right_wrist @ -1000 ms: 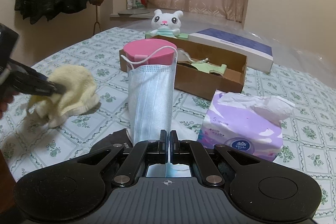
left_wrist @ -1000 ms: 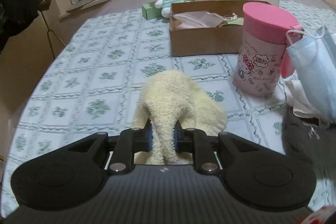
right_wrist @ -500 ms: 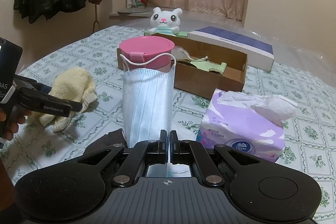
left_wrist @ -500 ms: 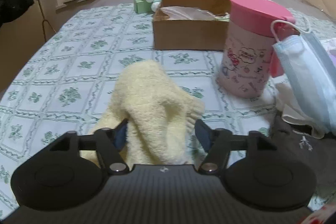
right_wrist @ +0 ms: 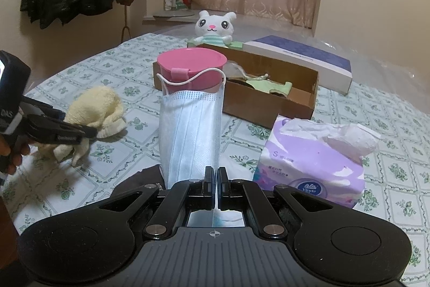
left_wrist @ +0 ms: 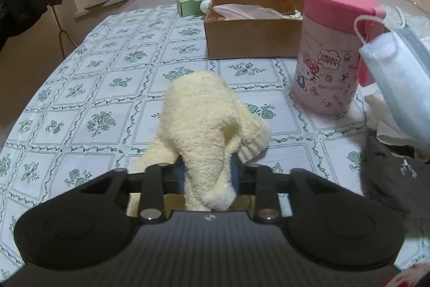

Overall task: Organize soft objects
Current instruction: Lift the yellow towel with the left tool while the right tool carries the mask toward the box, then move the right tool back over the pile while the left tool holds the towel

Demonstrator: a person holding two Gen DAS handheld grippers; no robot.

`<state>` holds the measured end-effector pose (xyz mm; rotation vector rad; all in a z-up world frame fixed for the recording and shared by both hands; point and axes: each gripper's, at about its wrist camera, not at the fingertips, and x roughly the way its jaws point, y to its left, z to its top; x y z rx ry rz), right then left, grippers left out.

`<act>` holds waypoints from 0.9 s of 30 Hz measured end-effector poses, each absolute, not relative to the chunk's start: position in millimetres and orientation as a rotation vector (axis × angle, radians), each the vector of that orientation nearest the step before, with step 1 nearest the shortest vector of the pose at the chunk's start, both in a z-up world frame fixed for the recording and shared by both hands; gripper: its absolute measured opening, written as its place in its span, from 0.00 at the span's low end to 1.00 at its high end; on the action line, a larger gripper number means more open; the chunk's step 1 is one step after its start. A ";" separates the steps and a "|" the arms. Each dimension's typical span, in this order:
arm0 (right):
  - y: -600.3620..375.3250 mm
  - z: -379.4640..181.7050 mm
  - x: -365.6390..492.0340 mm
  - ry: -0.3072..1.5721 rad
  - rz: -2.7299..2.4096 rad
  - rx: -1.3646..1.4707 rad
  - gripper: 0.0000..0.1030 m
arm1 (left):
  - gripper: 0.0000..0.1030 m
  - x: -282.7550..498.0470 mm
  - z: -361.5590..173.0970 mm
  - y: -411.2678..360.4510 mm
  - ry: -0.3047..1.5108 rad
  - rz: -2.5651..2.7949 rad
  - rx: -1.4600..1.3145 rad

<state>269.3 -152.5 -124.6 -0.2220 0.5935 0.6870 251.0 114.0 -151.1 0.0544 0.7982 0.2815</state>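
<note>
A cream fleece sock (left_wrist: 204, 112) lies bunched on the green-flowered tablecloth (left_wrist: 88, 88), left of the pink-lidded Hello Kitty canister (left_wrist: 333, 50) that anchors the scene. The left gripper (left_wrist: 207, 171) is closing its jaws on a fold of the sock, and the blue pads press the fabric from both sides. In the right wrist view the same left gripper (right_wrist: 80, 132) comes in from the left edge, gripped by a hand (right_wrist: 13, 152), its tip buried in the sock (right_wrist: 94, 112).

In front of the canister (right_wrist: 192, 66), the right gripper (right_wrist: 216, 174) has its jaws pressed together on the bottom edge of a pale blue face mask (right_wrist: 190, 131). The mask hangs upright before the canister, one ear loop draped against the pink lid. Below the mask a dark cloth (right_wrist: 137, 182) lies on the table.

Behind the canister stands an open cardboard box (right_wrist: 268, 101), with a white plush cat (right_wrist: 213, 26) and a blue-topped flat box (right_wrist: 298, 56) beyond it. To the canister's right sits a purple pack of tissues (right_wrist: 311, 160), one sheet pulled up.
</note>
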 end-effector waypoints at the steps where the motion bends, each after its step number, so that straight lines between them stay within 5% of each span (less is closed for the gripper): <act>1: -152.5 -123.0 268.1 0.588 0.693 -0.227 0.02 | 0.22 248.6 -148.7 117.5 0.798 0.274 0.044; 27: -181.1 -21.2 290.1 0.304 0.762 -0.356 0.02 | 0.21 225.6 -31.8 138.5 0.649 0.170 0.144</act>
